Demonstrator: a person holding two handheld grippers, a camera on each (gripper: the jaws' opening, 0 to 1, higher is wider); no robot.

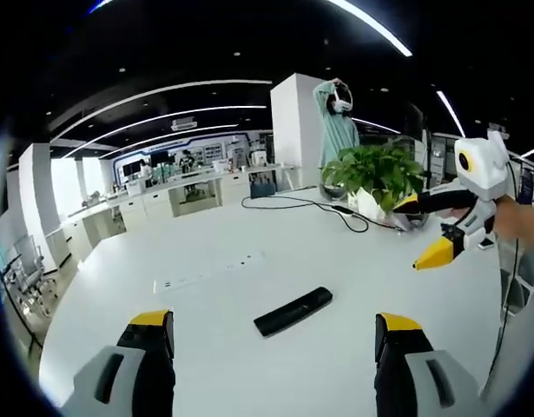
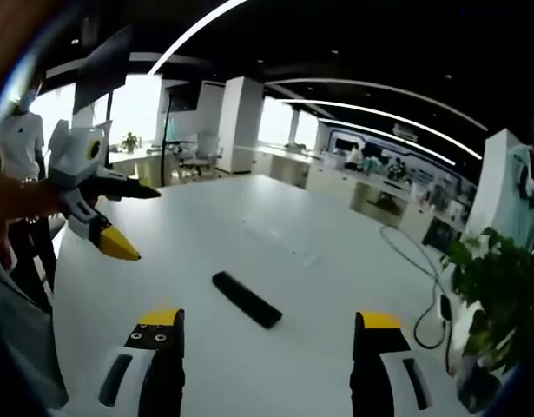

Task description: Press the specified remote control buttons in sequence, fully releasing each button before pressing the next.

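The black remote (image 1: 293,311) lies at 12 o'clock from the spread-jawed left gripper (image 1: 275,334), long axis 2-to-8, the right gripper (image 2: 267,334), likewise spread, hovering no nearer.

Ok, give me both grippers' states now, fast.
Left gripper: open, holding nothing, above the table with the remote ahead.
Right gripper: open, holding nothing.

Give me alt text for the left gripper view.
A black remote lies on a white table, ahead of the open left gripper. The right gripper hovers open at the right, in front of a potted plant and a cable.
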